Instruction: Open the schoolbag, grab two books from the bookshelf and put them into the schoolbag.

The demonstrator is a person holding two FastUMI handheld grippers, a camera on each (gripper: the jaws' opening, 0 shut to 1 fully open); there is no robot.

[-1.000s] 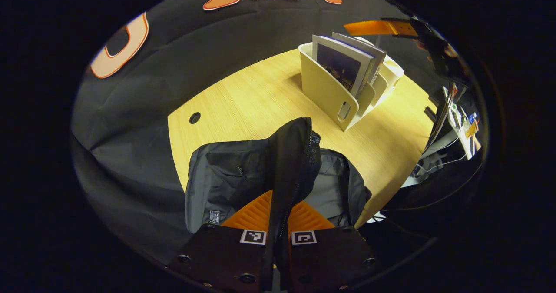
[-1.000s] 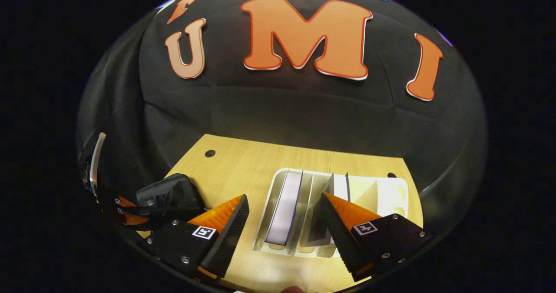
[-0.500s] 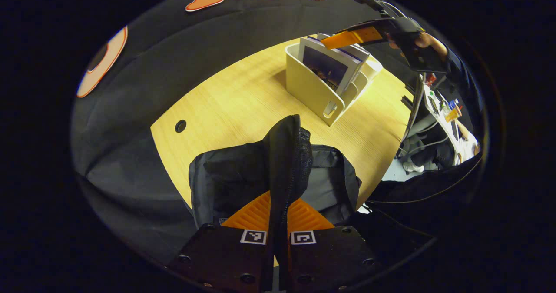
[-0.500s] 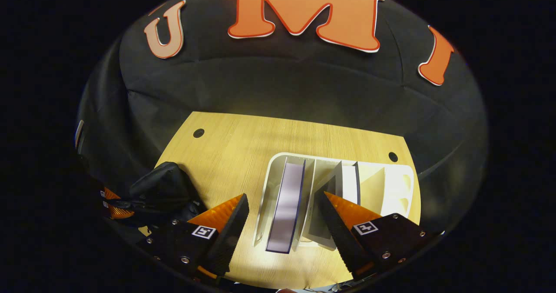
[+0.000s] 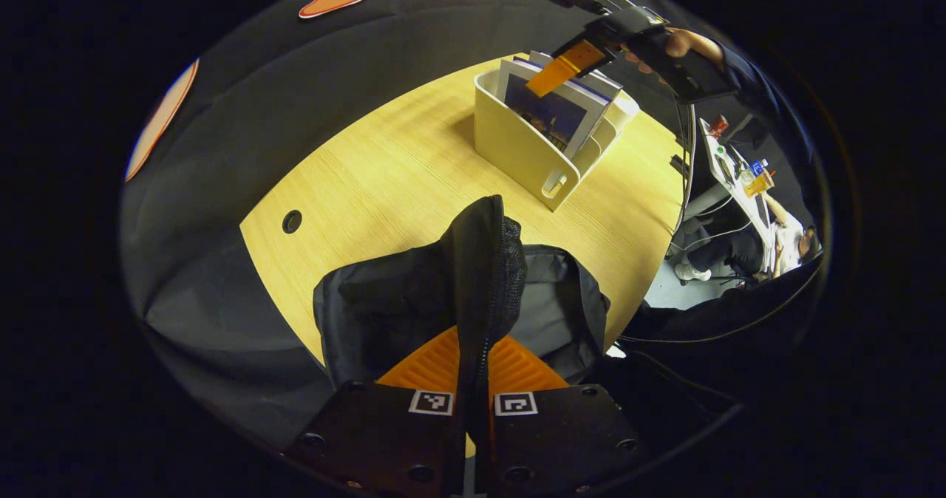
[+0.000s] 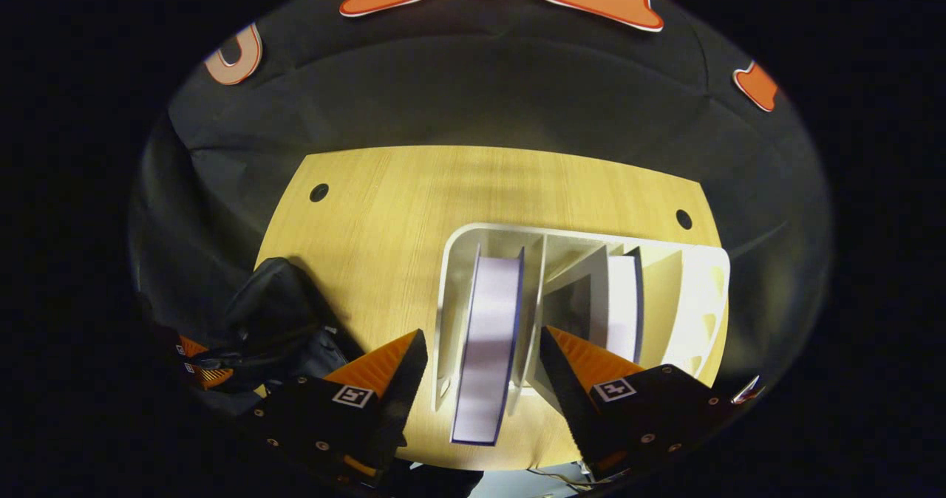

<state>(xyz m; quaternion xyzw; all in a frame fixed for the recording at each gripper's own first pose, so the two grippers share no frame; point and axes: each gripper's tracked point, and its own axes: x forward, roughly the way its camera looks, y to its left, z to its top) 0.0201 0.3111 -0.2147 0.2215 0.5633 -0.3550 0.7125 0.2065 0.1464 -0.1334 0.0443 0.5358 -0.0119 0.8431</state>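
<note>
Left gripper point(image 5: 473, 369) clamped on zipper flap of black fabric schoolbag point(image 5: 414, 298), which lay on light wooden surface point(image 5: 384, 180). Right gripper point(image 6: 480, 369) spread wide above white-paged book point(image 6: 488, 335) standing in leftmost slot of cream plastic bookshelf point(image 6: 687, 291); second book point(image 6: 621, 298) in next slot.

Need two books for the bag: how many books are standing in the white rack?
2. One book stands in the left slot of the white rack, between the open right gripper fingers; another book leans in the middle slot. More may be hidden.
</note>
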